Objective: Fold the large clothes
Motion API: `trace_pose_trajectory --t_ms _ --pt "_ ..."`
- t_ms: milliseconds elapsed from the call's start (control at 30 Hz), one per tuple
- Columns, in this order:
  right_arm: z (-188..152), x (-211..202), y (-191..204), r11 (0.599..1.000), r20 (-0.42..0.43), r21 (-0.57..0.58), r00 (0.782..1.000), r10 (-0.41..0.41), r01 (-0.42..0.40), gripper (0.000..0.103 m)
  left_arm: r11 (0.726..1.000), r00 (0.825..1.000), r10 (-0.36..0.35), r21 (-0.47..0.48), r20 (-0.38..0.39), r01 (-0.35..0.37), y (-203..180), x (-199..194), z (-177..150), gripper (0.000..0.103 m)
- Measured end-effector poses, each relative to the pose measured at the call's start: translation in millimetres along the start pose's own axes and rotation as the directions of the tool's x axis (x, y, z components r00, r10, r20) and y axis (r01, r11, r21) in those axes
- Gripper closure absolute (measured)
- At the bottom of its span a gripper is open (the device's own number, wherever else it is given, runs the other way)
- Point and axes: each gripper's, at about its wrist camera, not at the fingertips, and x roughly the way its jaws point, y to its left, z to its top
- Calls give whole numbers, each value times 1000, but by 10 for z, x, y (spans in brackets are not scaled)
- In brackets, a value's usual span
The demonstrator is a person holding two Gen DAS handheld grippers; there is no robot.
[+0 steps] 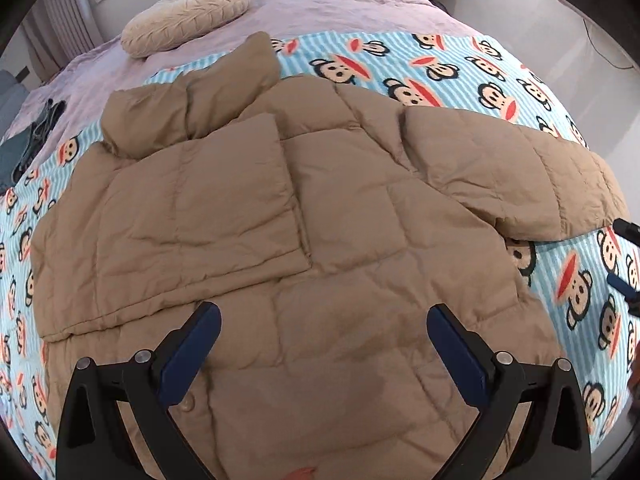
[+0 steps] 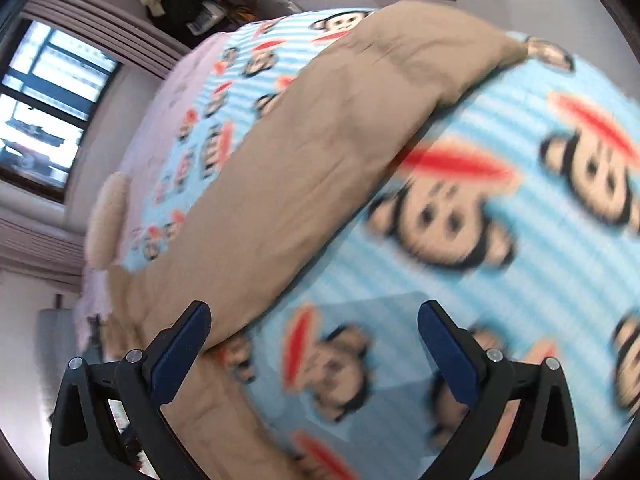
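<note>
The tan jacket (image 1: 280, 208) is looked down upon steeply from close above by the left wrist view. The right wrist view is tilted and blurred, lower over the monkey-print blanket (image 2: 520, 280). Both are shared.

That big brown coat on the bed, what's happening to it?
A person holding a gripper in each hand is folding the puffy tan jacket, which lies on a monkey-print blanket. One sleeve is already folded across the jacket; the other sleeve is spread out to the side. The left gripper hovers open over the jacket, and the right gripper is open too, holding nothing.
</note>
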Motion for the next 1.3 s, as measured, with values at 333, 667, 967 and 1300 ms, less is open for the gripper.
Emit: trace_pose_trajectory --t_ms 333,667,967,1300 --pt "739 120 -384 935 104 217 959 263 -280 0 999 998 -53 -1 -37 53 -236 124 120 0" --pt "916 570 -602 727 80 535 882 464 -431 75 997 1000 -30 -68 -1 30 -75 76 198 0" --pt "921 509 -8 725 92 396 810 579 -563 92 987 999 14 -159 37 -8 481 -58 186 0" --pt "478 445 2114 804 -133 -85 806 576 -589 92 959 993 81 -277 81 -56 1455 -282 13 0"
